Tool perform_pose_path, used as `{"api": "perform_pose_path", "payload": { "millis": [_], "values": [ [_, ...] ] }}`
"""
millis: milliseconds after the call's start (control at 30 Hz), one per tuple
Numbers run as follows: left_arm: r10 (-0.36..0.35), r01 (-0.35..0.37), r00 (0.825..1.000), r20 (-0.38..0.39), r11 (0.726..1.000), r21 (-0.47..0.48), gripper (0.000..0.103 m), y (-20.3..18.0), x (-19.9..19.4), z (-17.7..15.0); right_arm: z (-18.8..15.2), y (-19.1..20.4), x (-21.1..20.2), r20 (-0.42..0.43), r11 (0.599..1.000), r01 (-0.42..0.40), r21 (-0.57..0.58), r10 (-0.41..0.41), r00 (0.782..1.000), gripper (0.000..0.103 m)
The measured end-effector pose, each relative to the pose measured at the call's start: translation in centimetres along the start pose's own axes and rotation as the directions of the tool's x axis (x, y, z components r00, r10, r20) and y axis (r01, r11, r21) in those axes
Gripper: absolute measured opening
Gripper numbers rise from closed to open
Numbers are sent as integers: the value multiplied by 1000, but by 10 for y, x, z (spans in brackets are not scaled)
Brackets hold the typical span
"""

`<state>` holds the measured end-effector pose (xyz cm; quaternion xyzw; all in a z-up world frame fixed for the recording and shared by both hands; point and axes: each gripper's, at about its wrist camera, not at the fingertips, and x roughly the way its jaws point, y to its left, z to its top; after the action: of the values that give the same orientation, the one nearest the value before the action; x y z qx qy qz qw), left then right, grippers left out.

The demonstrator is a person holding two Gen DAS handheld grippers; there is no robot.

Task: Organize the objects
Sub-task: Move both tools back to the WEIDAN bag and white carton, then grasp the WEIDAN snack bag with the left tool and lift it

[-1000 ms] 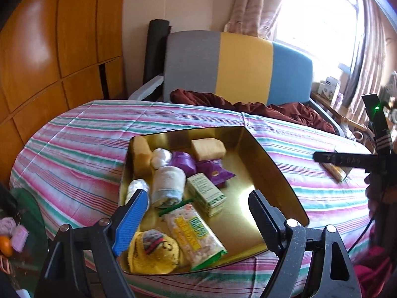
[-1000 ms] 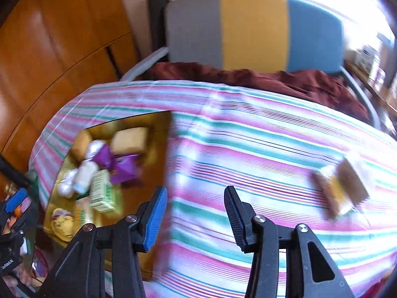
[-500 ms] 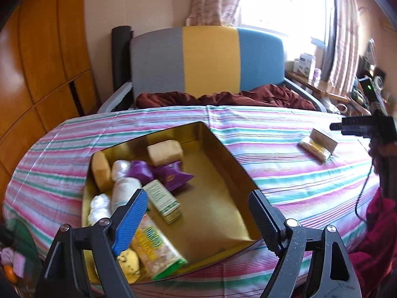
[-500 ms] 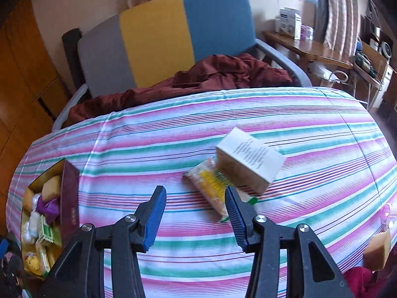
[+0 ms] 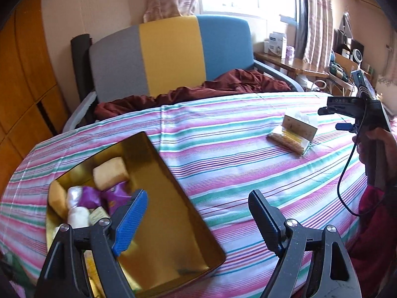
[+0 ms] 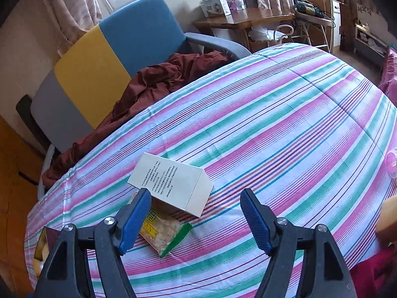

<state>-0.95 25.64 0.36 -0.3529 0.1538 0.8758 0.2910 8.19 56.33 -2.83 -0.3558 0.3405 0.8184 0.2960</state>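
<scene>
Closing on white box (image 6: 171, 182), which lies atop cracker packet (image 6: 161, 231) on striped surface (image 6: 273, 129), well apart from gold tin (image 5: 173, 223). Right claw (image 6: 196, 221) just opened wide, empty. Straddle box only, leave packet. Left claw (image 5: 198, 221) wide, empty.

White carton (image 6: 171, 185) lies flat, lower centre of right wrist view, printed face up, resting partly on a clear cracker packet (image 6: 162, 231) with green end. Gold tray (image 5: 173, 226), lower left of left wrist view, holds wrapped snacks (image 5: 86, 198) at its far end.
</scene>
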Motion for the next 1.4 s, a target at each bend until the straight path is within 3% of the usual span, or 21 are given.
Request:
{"api": "perform_pose_path", "payload": {
  "millis": [333, 600, 867, 1033, 1233, 1400],
  "values": [
    [-66, 71, 992, -104, 996, 49, 84, -52, 49, 16, 1, -9, 1, -37, 996, -60, 61, 63, 997, 76],
    [-118, 130, 975, -190, 990, 51, 84, -85, 85, 27, 3, -18, -2, -36, 988, -102, 119, 107, 994, 76],
    [-243, 229, 924, -294, 970, -83, 84, -117, 132, 55, 6, -34, -7, -11, 973, -118, 200, 122, 992, 76],
    [-264, 226, 913, -311, 962, -152, 84, -134, 165, 81, 6, -35, -4, -21, 969, -131, 209, 138, 990, 77],
    [-230, 178, 916, -327, 967, -181, 84, -161, 202, 107, 7, -36, -1, -28, 964, -155, 214, 165, 986, 77],
    [-214, 131, 899, -382, 964, -232, 84, -170, 235, 111, 7, -37, 1, -33, 959, -172, 225, 184, 982, 77]
  ]
}}
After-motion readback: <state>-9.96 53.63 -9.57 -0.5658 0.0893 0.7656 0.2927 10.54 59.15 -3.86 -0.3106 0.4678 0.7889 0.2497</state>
